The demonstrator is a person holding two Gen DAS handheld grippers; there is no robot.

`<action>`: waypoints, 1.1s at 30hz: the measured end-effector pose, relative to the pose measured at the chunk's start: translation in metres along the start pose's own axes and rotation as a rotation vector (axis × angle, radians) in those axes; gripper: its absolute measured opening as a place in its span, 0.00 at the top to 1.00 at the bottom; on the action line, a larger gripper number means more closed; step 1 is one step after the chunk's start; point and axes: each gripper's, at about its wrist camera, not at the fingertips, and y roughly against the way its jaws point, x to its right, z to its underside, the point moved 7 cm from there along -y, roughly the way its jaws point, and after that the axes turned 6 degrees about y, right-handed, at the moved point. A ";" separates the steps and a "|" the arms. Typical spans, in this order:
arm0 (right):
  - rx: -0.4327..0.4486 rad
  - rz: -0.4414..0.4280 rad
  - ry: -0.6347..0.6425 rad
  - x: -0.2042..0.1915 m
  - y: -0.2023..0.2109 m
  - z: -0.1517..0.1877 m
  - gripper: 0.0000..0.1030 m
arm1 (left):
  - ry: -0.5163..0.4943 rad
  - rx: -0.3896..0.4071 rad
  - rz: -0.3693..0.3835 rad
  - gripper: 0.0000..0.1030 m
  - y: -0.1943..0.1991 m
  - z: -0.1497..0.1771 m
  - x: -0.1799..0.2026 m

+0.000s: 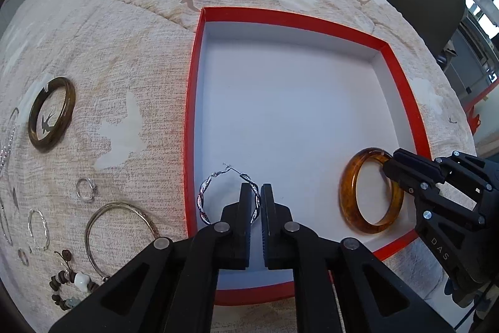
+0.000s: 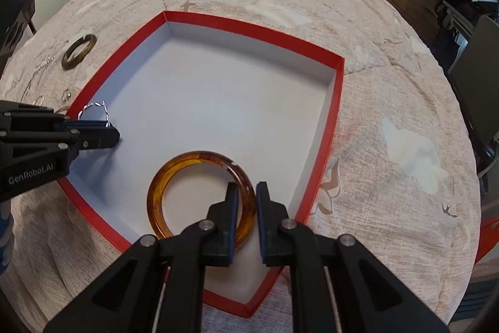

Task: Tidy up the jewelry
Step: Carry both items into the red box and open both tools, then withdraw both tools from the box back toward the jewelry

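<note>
The amber bangle (image 2: 199, 195) lies on the white floor at the near right of the red box (image 1: 402, 89), its band clamped in the right claw (image 2: 246, 198); the twisted silver hoop earring (image 1: 229, 197) hangs pinched in the left claw (image 1: 255, 198) over the near left corner. Both placements look nearly done, so each claw likely needs to part and lift clear before fetching the dark bangle (image 1: 51, 114) and other pieces left of the box on the bed (image 1: 124, 67).

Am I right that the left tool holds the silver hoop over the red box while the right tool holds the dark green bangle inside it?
Not quite. The right tool holds the amber bangle, as the right wrist view shows. The dark green bangle lies on the cloth outside the red box. The left tool does hold the silver hoop.
</note>
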 end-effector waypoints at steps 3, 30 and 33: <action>0.005 -0.001 -0.005 0.001 0.005 -0.001 0.79 | 0.018 0.002 0.022 0.87 0.004 -0.002 -0.001; 0.286 -0.059 -0.118 -0.071 0.185 0.007 0.64 | 0.038 0.316 -0.139 0.44 0.221 0.056 -0.115; 0.302 -0.086 -0.108 -0.096 0.195 0.006 0.64 | 0.091 0.346 -0.163 0.43 0.246 0.071 -0.150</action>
